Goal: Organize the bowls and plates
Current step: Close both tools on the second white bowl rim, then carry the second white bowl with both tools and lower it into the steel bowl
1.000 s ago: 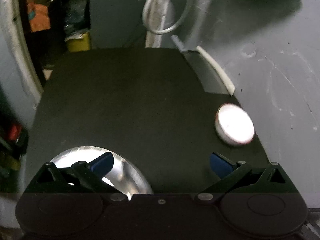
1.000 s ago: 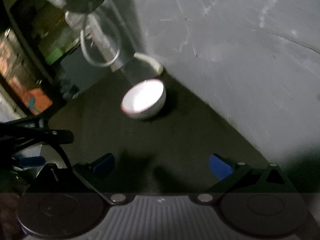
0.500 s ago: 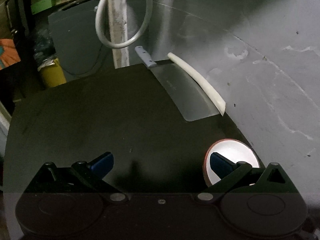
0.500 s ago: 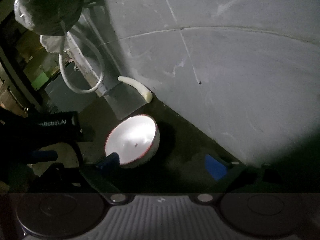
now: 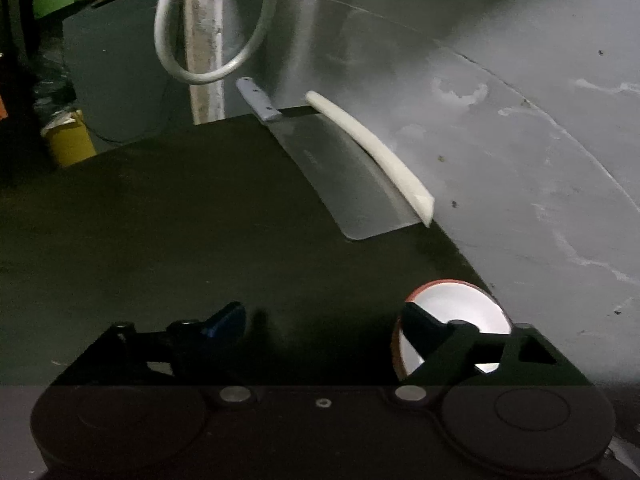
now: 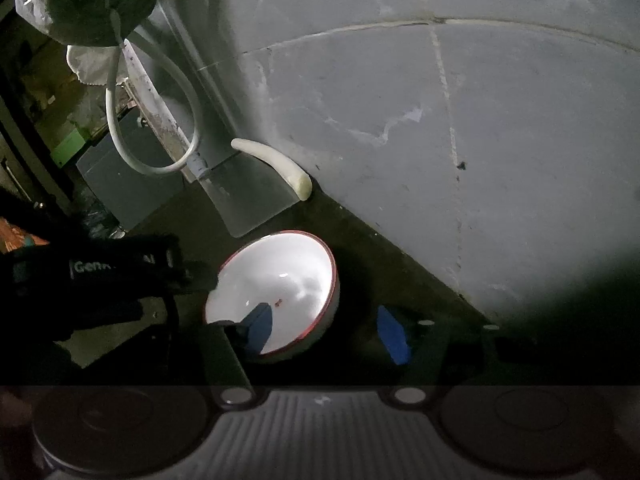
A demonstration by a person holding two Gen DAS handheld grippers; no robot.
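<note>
One white bowl (image 6: 276, 292) with red rim sitting on dark tabletop (image 5: 180, 220), two tools spreading wide, right tool (image 6: 326, 330) straddling its rim, left tool (image 5: 324, 320) beside it.

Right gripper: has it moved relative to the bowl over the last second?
Yes. The right gripper has closed in on the white bowl; its left finger now sits over the bowl's rim, and the cleaver looks nearer too.

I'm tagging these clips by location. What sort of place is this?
Probably a plain home kitchen or back work area: a cleaver lies on a dark counter against a bare grey wall, beside a white red-rimmed bowl, with a hose loop hanging behind.
</note>
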